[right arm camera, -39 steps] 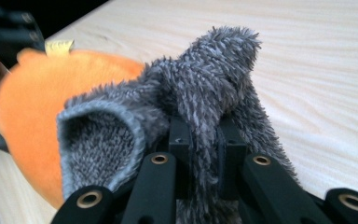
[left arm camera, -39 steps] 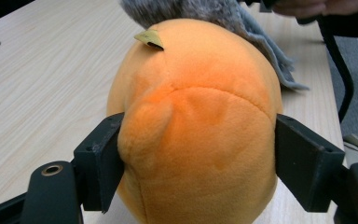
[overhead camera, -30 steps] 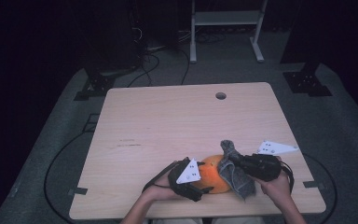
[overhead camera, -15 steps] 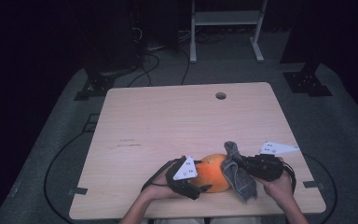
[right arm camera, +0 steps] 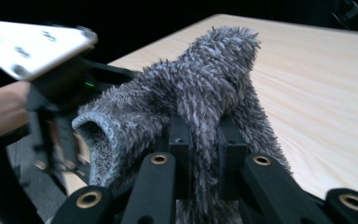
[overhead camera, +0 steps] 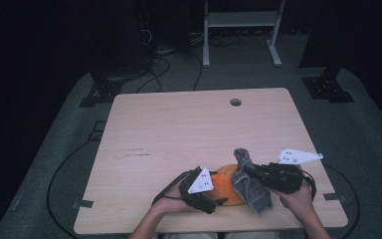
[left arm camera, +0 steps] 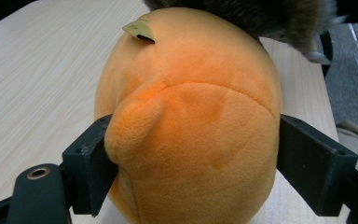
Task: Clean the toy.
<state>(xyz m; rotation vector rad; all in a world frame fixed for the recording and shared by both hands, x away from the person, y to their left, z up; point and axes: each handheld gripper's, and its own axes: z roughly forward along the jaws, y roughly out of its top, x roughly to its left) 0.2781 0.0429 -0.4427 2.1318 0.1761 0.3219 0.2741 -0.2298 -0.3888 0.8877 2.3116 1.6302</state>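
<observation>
From the high view I see the orange plush (overhead camera: 227, 185) near the table's (overhead camera: 179, 129) front edge, between my tools: left tool (overhead camera: 206, 195) on its left, right tool (overhead camera: 258, 174) on its right, with the grey fuzzy cloth (overhead camera: 248, 181) draped against the plush's right side.

The left gripper view shows the jaws clamped on the plush's flanks (left arm camera: 191, 116).

The right gripper view shows the jaws pinched on the cloth (right arm camera: 200, 98), which stands upright.

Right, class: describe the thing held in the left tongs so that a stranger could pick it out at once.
Start at the pale wooden table and look to its near edge. There the left tongs squeeze a round orange plush toy. Its smooth bright fabric sets it apart from the shaggy grey cloth draped beside it.
</observation>
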